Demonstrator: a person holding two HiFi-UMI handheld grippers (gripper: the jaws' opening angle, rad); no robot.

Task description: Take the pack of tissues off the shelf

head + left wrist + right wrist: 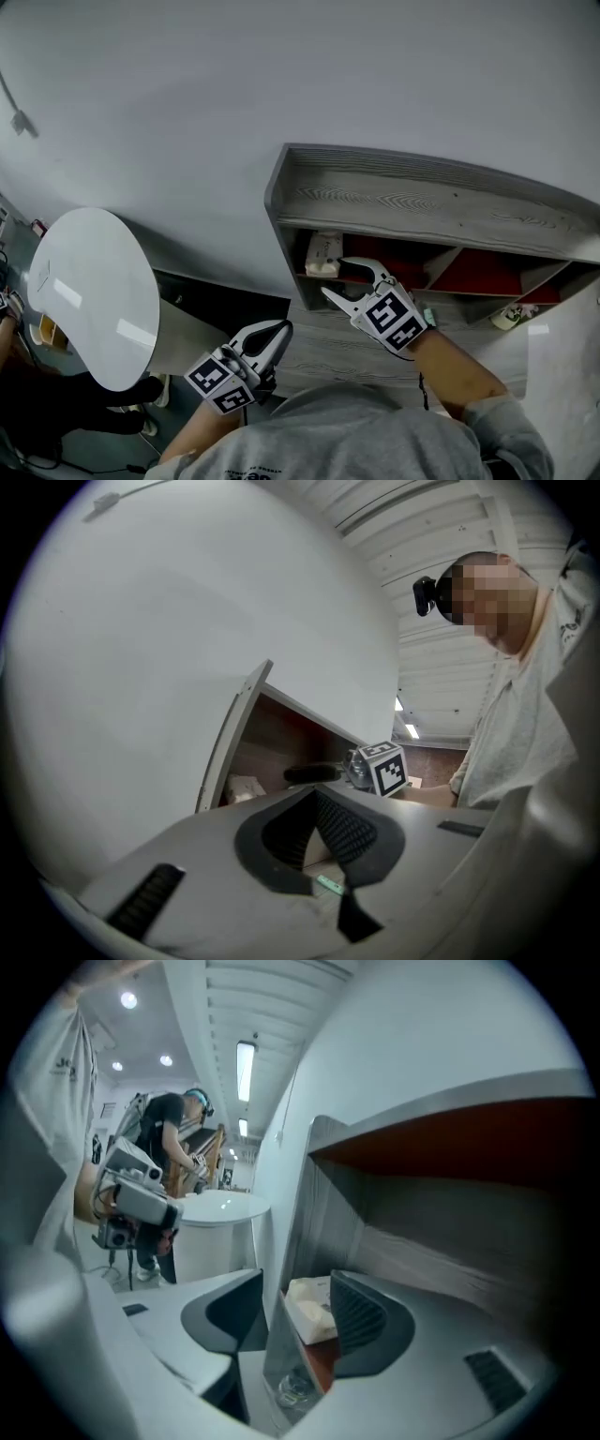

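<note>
The pack of tissues [323, 253] is a pale, crumpled pack lying in the left compartment of the grey wooden shelf [394, 192]. My right gripper [351, 280] is open at the mouth of that compartment. In the right gripper view, my right gripper [297, 1283] straddles the shelf's left side wall [281, 1344], and the tissues [311, 1309] lie just inside, beside the right pad [361, 1312] and untouched. My left gripper [273, 339] hangs lower, in front of the shelf, shut and empty. In the left gripper view, its tips [314, 794] meet, and the pack [246, 787] shows beyond.
A white round table [94, 291] stands at the left. The other shelf compartments have red back panels [487, 277], and a small pale object [511, 317] lies at the right end. The grey wall rises behind. Another person [173, 1147] stands far off.
</note>
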